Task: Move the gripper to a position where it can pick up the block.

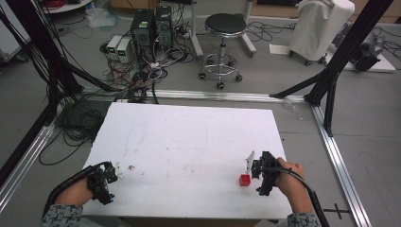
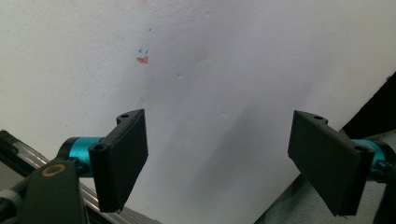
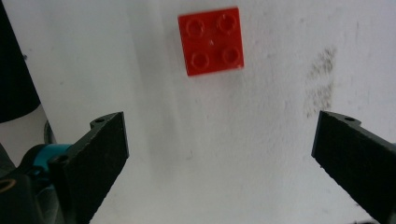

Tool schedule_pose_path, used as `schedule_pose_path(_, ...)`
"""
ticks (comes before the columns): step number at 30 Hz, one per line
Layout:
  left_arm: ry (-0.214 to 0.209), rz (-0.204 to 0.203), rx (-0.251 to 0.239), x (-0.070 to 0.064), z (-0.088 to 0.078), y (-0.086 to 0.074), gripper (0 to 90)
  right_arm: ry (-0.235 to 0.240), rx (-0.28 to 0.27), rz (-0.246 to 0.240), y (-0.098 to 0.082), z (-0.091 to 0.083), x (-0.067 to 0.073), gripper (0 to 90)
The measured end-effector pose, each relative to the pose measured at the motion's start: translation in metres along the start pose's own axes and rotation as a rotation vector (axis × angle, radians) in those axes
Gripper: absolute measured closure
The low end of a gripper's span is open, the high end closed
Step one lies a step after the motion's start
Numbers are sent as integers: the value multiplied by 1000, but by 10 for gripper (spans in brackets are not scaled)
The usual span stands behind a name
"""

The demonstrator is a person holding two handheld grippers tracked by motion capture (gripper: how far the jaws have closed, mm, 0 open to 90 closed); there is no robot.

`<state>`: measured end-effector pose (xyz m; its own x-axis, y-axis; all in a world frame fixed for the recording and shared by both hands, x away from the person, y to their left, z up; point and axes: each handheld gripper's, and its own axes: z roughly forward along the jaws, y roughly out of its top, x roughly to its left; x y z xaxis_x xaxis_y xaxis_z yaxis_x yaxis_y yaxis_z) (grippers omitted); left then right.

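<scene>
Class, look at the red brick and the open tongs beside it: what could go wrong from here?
1. The red brick lies beyond the open right tongs, not between the jaws; shutting now would likely grab nothing.
2. It is low and flat on the white table, so the jaws may slip off or nudge it away.

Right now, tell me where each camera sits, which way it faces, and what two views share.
High view: above the person's side, looking forward and down on the white table; both hands and tongs show.
Left gripper view: rides the left tongs, open over bare table.
Right gripper view: rides the right tongs, open.
Shared: the red brick, also in the high view.
</scene>
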<state>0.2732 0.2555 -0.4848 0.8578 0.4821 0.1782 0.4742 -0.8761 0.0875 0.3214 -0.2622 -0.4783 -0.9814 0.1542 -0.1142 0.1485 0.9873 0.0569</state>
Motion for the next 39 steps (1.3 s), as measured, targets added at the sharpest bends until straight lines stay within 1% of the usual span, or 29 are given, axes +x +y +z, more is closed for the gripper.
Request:
schedule_pose_path(1,1,1,1,0,0,0,203,10,-4,-5,2,1,-1,30)
schedule_pose_path(2,2,1,-2,-1,0,0,203,22,0,-20,5,5,-2,30)
schedule_pose_path(5,-3,4,2,-1,1,1,203,28,10,-39,10,11,-5,30)
schedule_pose_path(8,0,6,2,-2,1,1,203,33,9,-51,13,15,-7,30)
schedule_pose_path(9,-1,7,4,-2,1,0,203,38,9,-57,16,20,-8,30)
schedule_pose_path(11,-4,5,4,-2,1,0,203,40,13,-54,19,21,-9,30)
schedule_pose_path(13,-4,5,2,-2,1,0,203,63,9,-71,25,26,-10,30)
schedule_pose_path(17,-5,3,2,-2,1,-1,203,80,9,-73,30,30,-11,30)
schedule_pose_path(18,-4,3,2,-2,1,-1,203,87,8,-85,32,33,-11,30)
schedule_pose_path(20,3,6,-1,-2,0,-1,203,99,10,-88,34,36,-11,30)
schedule_pose_path(25,-1,9,-2,-3,0,0,203,107,19,-95,36,41,-11,30)
schedule_pose_path(26,-3,8,-1,-3,0,0,203,115,19,-94,38,43,-11,30)
schedule_pose_path(29,-3,8,0,-3,1,0,203,116,24,-96,39,45,-11,30)
schedule_pose_path(30,-5,8,1,-3,0,0,203,117,24,-104,39,46,-11,30)
schedule_pose_path(39,-2,11,-3,-3,1,0,203,119,21,-98,39,46,-11,30)
